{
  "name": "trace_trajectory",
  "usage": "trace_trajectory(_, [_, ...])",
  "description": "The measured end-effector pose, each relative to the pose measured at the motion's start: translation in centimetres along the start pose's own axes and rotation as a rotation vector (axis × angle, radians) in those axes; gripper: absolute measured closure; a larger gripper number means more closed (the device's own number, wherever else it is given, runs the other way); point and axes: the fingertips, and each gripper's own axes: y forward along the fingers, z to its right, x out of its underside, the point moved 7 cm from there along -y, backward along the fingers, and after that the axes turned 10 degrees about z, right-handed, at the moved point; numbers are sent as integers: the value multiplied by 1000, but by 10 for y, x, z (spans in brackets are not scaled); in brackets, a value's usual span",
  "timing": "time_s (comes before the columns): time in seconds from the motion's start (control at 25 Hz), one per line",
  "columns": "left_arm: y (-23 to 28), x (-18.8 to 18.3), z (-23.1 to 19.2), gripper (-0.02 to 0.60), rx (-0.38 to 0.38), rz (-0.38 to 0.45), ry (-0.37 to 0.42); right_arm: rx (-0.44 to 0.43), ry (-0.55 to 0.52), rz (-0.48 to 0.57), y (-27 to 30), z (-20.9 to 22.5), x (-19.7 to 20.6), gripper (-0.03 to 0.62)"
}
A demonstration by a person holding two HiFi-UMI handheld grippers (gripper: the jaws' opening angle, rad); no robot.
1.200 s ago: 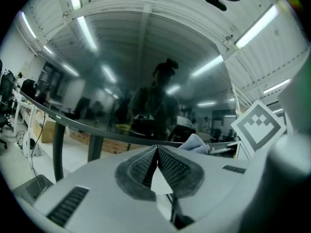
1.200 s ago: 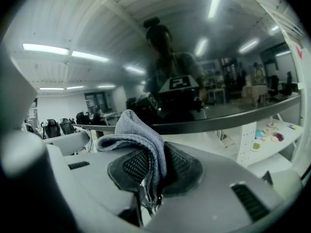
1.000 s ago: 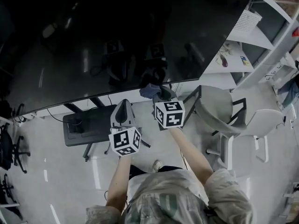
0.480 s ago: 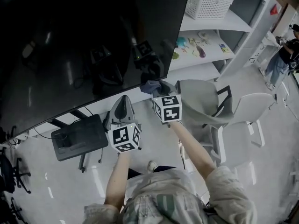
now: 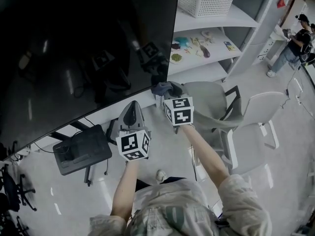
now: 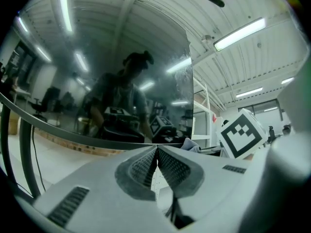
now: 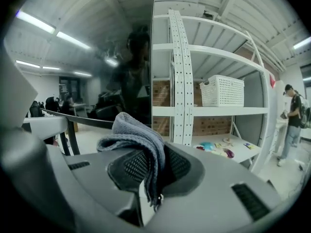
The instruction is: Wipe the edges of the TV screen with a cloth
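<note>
Pinching a folded grey cloth [image 7: 137,136] between its closed jaws, the right gripper [image 7: 151,165] holds it at the lower right corner of the dark TV screen [image 5: 74,48], right by the bottom edge, though contact with the frame cannot be made out. The left gripper [image 6: 156,160] hangs just beside it, lower and to the left, below the screen, its jaws pressed together with nothing between them. Past the screen's right side stand a white shelf [image 5: 216,21] with a basket [image 5: 205,2] and a grey chair [image 5: 212,102].
</note>
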Motion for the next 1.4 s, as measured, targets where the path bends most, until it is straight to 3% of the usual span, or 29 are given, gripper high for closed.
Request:
trace_trajectory(0.32, [5, 0, 1, 568, 1, 8, -6, 22, -30, -2, -1, 10, 0, 531])
trace_trajectory(0.48, [4, -8, -1, 568, 6, 10, -2, 22, 26, -8, -14, 0, -1, 531])
trace_trajectory(0.64, [-12, -26, -9, 568, -47, 11, 6, -13, 71, 35, -43, -31, -11, 531])
trace_trajectory(0.84, [-49, -60, -20, 568, -92, 29, 21, -76, 92, 177, -79, -81, -54, 531])
trace_trajectory(1.0, [-89, -85, -25, 568, -116, 37, -1, -148, 58, 278, -107, -129, -87, 530])
trace_trajectory(1.12, [-116, -99, -30, 568, -137, 31, 34, -205, 20, 336, -127, -158, -101, 530])
trace_trajectory(1.4, [-154, -131, -35, 568, -196, 98, 90, -292, -35, 372, -156, -201, -104, 531])
